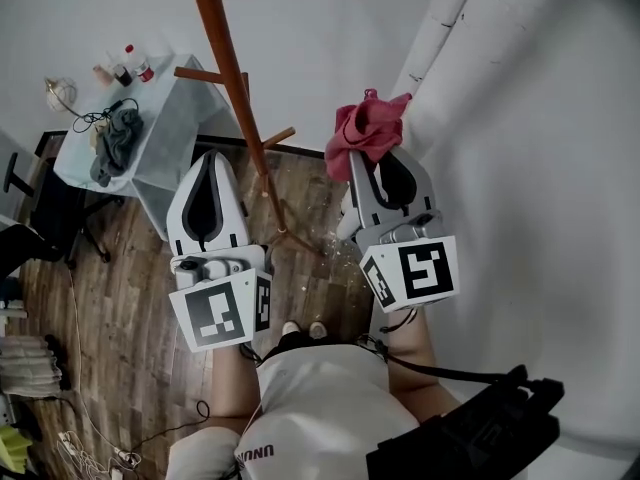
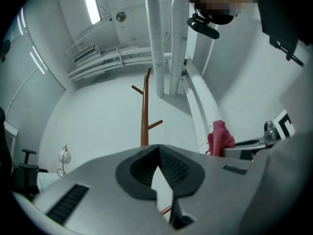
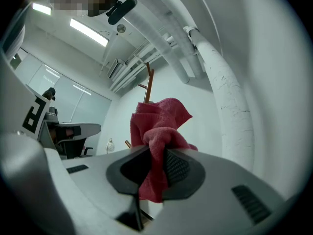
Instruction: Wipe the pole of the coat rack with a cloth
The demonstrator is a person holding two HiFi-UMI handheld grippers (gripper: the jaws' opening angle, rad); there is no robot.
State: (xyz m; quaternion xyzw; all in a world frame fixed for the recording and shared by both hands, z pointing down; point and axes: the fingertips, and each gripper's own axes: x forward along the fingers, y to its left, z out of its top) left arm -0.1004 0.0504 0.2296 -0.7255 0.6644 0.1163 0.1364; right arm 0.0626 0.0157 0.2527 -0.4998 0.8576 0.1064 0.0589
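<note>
Head view, working outward from the person: both bare forearms reached forward, a gripper in each hand. The right gripper (image 1: 378, 160) had its jaws clamped on a red cloth (image 1: 365, 128), which bunched up beyond the tips. The right gripper view showed the fabric pinched between the dark pads, with a tail hanging below them. The left gripper (image 1: 211, 156) had its jaws closed tip to tip on nothing, and its own view showed only pale wall through the gap behind the tips.

Just past them stood the coat rack's wooden pole (image 1: 236, 88). It rose upright from the floor, passed between the two grippers and touched neither. From the cloth it lay ahead and to the left, its long axis vertical. I judged the right hand would have to swing leftward to lay the cloth against the wood, then run along its length. The wiping had not begun — cloth and pole were apart.

Farther off, a cluttered desk (image 1: 185, 118) sat by the wall.
</note>
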